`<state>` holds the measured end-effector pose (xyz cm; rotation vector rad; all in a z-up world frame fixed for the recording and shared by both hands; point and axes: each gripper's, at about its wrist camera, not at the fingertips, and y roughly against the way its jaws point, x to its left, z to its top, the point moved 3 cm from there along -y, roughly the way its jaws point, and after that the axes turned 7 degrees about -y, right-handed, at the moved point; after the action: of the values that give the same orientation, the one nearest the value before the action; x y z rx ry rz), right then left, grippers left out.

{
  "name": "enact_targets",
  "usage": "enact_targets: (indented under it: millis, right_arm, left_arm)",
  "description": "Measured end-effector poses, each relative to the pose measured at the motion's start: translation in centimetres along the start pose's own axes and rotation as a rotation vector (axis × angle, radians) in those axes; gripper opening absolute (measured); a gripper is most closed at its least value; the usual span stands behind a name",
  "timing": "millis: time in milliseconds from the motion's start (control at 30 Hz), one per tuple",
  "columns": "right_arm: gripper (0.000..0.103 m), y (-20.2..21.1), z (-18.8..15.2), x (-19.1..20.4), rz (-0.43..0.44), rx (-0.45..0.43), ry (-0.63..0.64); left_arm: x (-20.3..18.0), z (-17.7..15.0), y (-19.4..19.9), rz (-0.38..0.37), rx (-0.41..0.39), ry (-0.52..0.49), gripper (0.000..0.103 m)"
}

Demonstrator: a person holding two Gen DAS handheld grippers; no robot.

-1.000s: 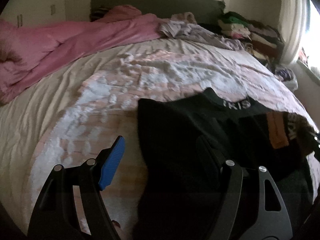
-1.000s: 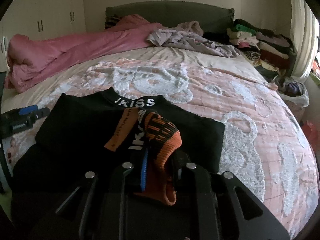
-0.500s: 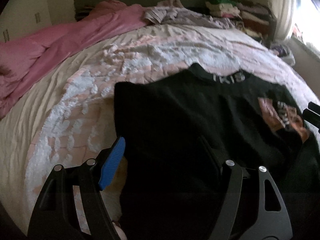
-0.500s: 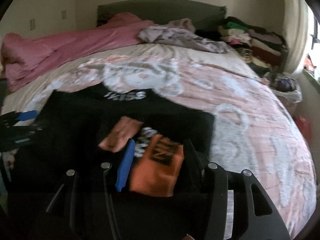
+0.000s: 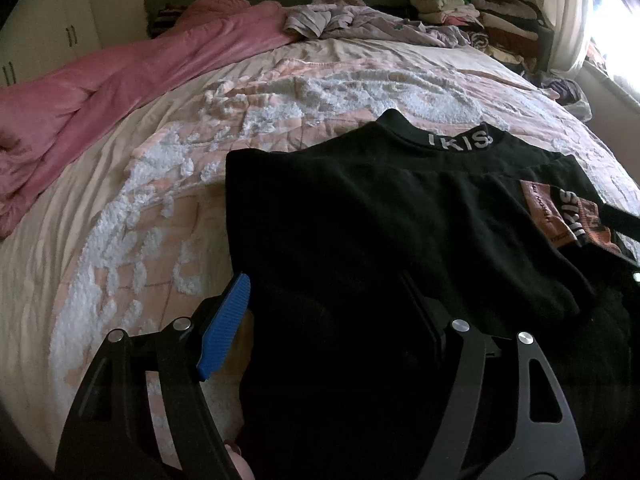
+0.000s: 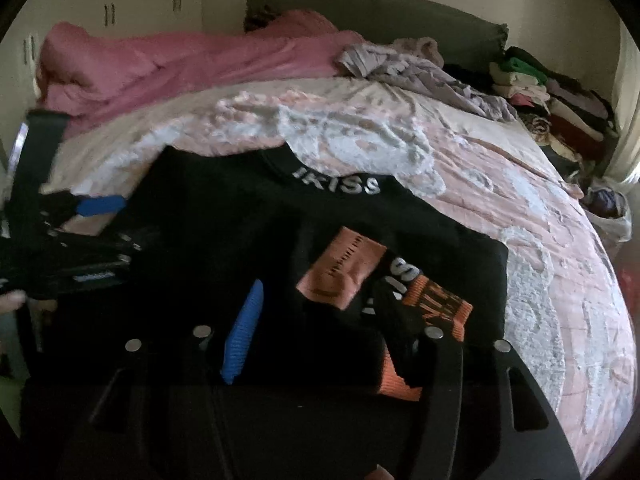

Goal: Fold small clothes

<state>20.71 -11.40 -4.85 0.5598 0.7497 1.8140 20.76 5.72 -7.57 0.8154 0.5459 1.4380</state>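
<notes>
A black top [image 5: 360, 216] lies spread on the quilt [image 5: 280, 92] of a bed, its collar lettering facing the headboard [image 6: 360, 4], an orange-cuffed sleeve [image 6: 436, 312] folded across its right side.

The left gripper [image 5: 324, 320] sits low over the top's near left edge, pointing up the bed and tilted slightly down. Its jaws stand wide apart: the blue pad [image 5: 224, 328] is just outside the cloth's left border above the quilt, the dark finger [image 5: 424, 312] over the black fabric. Nothing is pinched between them. In the right wrist view this gripper [image 6: 100, 208] shows at the left, level and aimed across the garment.

The right gripper [image 6: 316, 320] hovers at the near right part of the top, jaws parted and released. Its blue pad [image 6: 244, 336] is over black cloth; the other finger [image 6: 396, 308] lies beside the orange cuff, touching or nearly so.

A pink duvet [image 5: 100, 80], grey clothes [image 5: 360, 20] and stacked laundry [image 5: 472, 12] lie at the far end.
</notes>
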Motion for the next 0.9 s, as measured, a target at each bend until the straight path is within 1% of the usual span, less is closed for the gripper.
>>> enact_targets:
  millis: [100,167,200,300,467,633,733,900]
  right_arm:
    - [0.056,-1.1,-0.6,-1.3,-0.016,0.046,-0.042]
    - [0.056,-1.9,-1.3,-2.4,-0.065,0.078,-0.051]
    - [0.059,-2.4,-1.7,-3.2,-0.092,0.099,-0.063]
    - [0.061,-2.8,-2.2,-4.5,-0.038,0.101,-0.136]
    - [0.062,-2.6,-2.4,-4.2,-0.041,0.094,-0.131]
    - [0.064,-1.2,-2.6,-4.3,-0.017,0.063,-0.152]
    - [0.064,-0.1,-2.8,-4.0,0.014,0.044,-0.162]
    - [0.064,1.4,-2.7,-2.8,0.041,0.014,-0.133]
  left_arm:
    - [0.0,0.0,0.0,0.0,0.0,0.0,0.066]
    - [0.0,0.0,0.0,-0.001,0.0,0.0,0.066]
    - [0.0,0.0,0.0,-0.002,0.001,0.0,0.066]
    - [0.0,0.0,0.0,0.001,0.0,-0.002,0.066]
    - [0.0,0.0,0.1,0.0,0.0,-0.001,0.066]
    - [0.0,0.0,0.1,-0.001,0.0,0.0,0.066]
    - [0.0,0.0,0.2,-0.001,-0.001,0.0,0.066]
    - [0.0,-0.1,0.8,-0.002,-0.004,-0.002,0.066]
